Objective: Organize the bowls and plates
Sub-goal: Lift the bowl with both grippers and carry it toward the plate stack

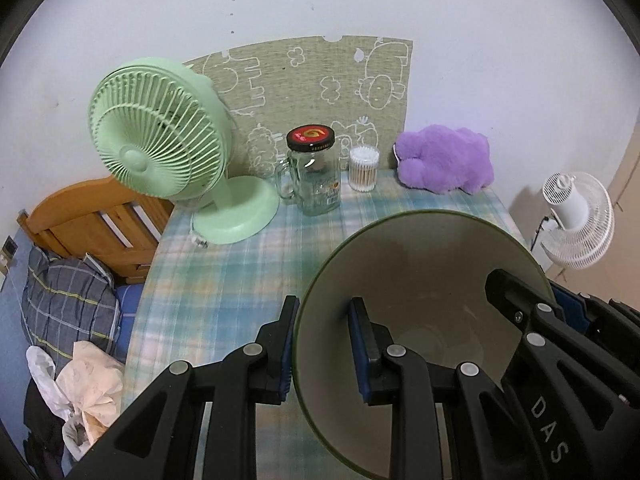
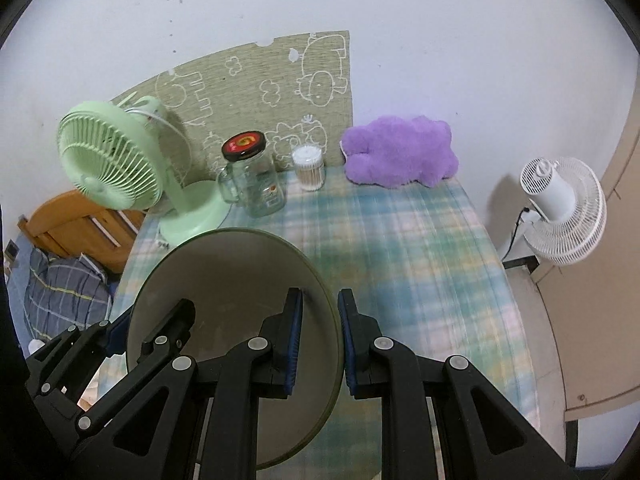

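Carrying one green-rimmed bowl (image 1: 420,280) between two grippers, above the near part of the worktop (image 1: 248,264).

Item 1, left gripper (image 1: 324,348): jaws pinching the bowl's left wall, one pad outside, one inside.
Item 2, right gripper (image 2: 320,344): jaws pinching the opposite wall the same way (each gripper also shows in the other's view, at the far rim).
Item 3, bowl: cream inside, empty, tilted towards the cameras; whether it is clear of the cloth is hidden by its own body.

Handling note, as a judgement: the two grips sit across from each other, so both hands should travel together and level; any twist of one against the other would lever the wall out of a pad. No other plate or bowl is in view, so the destination cannot be told. Setting down flat before either grip loosens seems wise.

Surroundings, left to right:
- pillow (image 1: 68,300) and wooden bed frame (image 1: 92,216), beside the worktop
- green fan (image 1: 160,136), at the back left corner
- glass jar (image 1: 314,176) with a dark lid, just right of the fan's base
- cotton swab tub (image 1: 364,168), near the jar
- purple plush toy (image 1: 444,160), at the back right
- white fan (image 1: 576,220), off the worktop, by the wall

Worktop covering: pale plaid cloth; a printed mat (image 1: 304,92) leans on the white wall behind.
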`<state>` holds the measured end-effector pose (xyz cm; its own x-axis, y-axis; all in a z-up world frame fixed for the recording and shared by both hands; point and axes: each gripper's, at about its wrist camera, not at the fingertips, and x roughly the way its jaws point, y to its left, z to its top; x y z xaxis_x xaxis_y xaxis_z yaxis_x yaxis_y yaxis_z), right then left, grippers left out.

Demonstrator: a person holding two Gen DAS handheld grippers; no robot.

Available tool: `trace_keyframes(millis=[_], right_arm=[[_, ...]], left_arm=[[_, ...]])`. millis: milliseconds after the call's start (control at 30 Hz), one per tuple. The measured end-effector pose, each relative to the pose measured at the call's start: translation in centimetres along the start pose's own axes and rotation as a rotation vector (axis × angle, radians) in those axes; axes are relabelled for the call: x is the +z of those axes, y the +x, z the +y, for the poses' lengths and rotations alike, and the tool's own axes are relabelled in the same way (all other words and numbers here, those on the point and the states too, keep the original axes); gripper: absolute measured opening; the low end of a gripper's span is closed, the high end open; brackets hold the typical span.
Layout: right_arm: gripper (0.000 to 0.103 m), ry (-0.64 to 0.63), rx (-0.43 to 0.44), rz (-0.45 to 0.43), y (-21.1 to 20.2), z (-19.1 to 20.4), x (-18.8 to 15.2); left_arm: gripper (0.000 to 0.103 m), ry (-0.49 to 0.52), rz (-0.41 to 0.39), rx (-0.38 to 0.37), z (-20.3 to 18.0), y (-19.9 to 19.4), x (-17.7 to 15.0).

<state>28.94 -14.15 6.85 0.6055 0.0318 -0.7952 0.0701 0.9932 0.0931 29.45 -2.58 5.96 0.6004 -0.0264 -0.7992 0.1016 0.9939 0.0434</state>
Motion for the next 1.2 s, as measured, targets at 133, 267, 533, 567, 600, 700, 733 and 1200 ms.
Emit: trace_keyframes(millis=[133,267,533,567,600,700,733,1200], right_arm=[[0.022,0.006,-0.014,0.000,-1.6,0.9,-1.8],[0.022,0.007,-0.028,-0.002,-3.0,1.5,-3.5],[0.022,0.018,-0.054,0.003,-5.5,2.0,-7.6],[0.022,0.020,-0.059,0.007,-5.7,2.0,-8.2],[0.022,0.022,-0.062,0.009,-5.9,2.0,-8.6],[0.021,0.030,-0.068,0.019,-6.5,1.8,-10.1],[0.022,0.032,-0.070,0.022,-6.6,1.8,-10.6],[0.021,0.057,-0.088,0.108,-6.4,1.4,-17.2]], left_arm=[[0.023,0.011,0.001,-0.022,0.7,-1.3,-1.6],[0.023,0.021,0.000,-0.040,1.1,-2.7,-3.3],[0.023,0.041,0.010,-0.078,1.3,-4.5,-6.9],[0.023,0.045,0.014,-0.083,1.3,-4.6,-7.5],[0.023,0.047,0.016,-0.087,1.2,-4.8,-7.9],[0.024,0.051,0.028,-0.103,1.1,-5.2,-9.4],[0.024,0.055,0.034,-0.109,1.0,-5.3,-10.0],[0.024,0.082,0.116,-0.128,0.8,-4.6,-16.0]])
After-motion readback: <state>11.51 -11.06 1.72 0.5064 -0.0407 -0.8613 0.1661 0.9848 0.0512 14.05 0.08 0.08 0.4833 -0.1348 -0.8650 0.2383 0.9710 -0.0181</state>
